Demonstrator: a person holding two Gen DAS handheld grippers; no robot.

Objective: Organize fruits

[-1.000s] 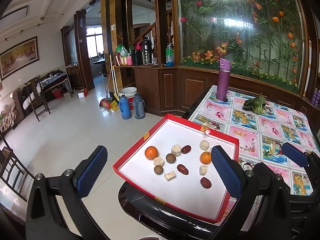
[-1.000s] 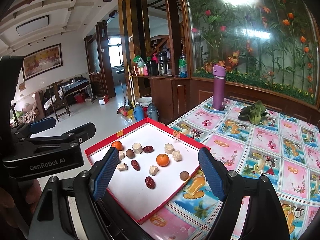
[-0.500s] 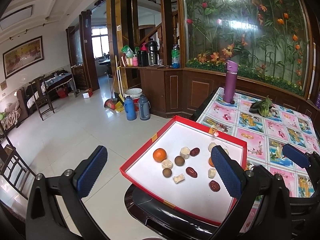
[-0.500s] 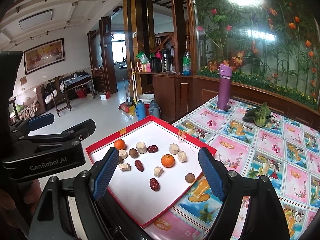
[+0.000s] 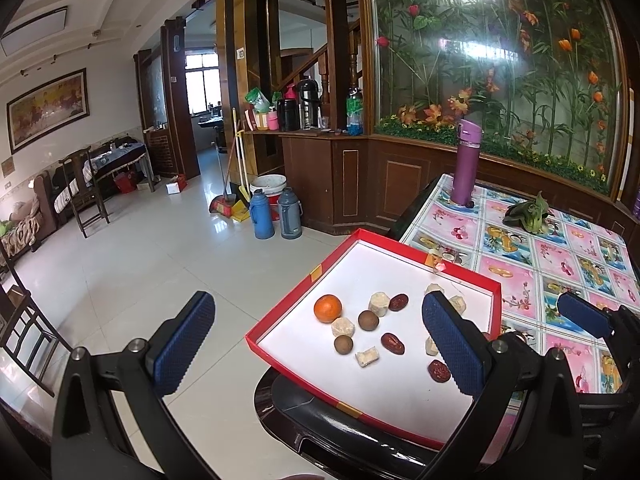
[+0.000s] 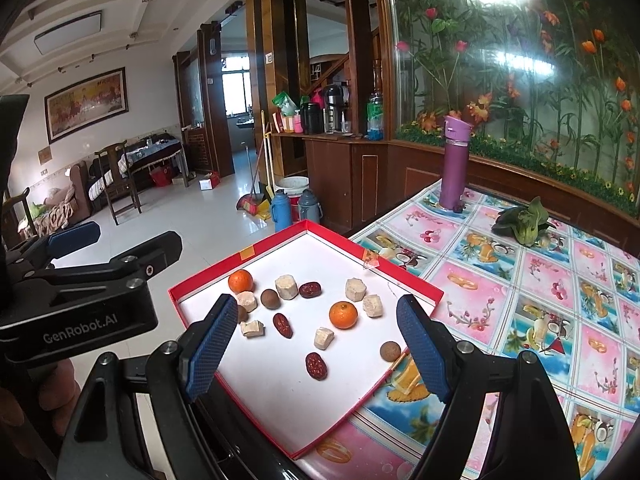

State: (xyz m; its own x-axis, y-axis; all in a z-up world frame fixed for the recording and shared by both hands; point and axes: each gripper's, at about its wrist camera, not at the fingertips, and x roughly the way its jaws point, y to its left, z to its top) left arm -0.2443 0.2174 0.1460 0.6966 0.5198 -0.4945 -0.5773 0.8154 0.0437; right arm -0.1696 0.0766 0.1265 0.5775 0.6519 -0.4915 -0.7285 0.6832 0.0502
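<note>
Left wrist view. My left claw (image 5: 316, 342) is spread wide and holds nothing. Over the last second the shallow red cardboard tray with a white floor (image 5: 460, 270) has drifted right and lower in this view, so the claw has swung left and now frames mostly floor tile. That points to repositioning, not a pick; in my judgement no fruit has been sorted yet. The left-hand orange mandarin (image 5: 327, 308), two brown round longans (image 5: 368, 321), dark red dates (image 5: 392, 343) and pale cut chunks (image 5: 379, 303) lie loose on the tray floor. The right pad covers the second mandarin completely and part of the chunks behind it.

Right wrist view. My right claw (image 6: 318, 342) is likewise fully open and empty, poised above the near half of the tray (image 6: 400, 270). The tray has grown slightly and shifted right, indicating a small advance. The second orange mandarin (image 6: 343, 315) sits between the pads' sightlines and is the likeliest first target. The tray overhangs the flower-patterned surface (image 6: 540, 280); its near corner is cut off by the claw body. A longan beside the left pad is half hidden. No sorting container is visible.
</note>
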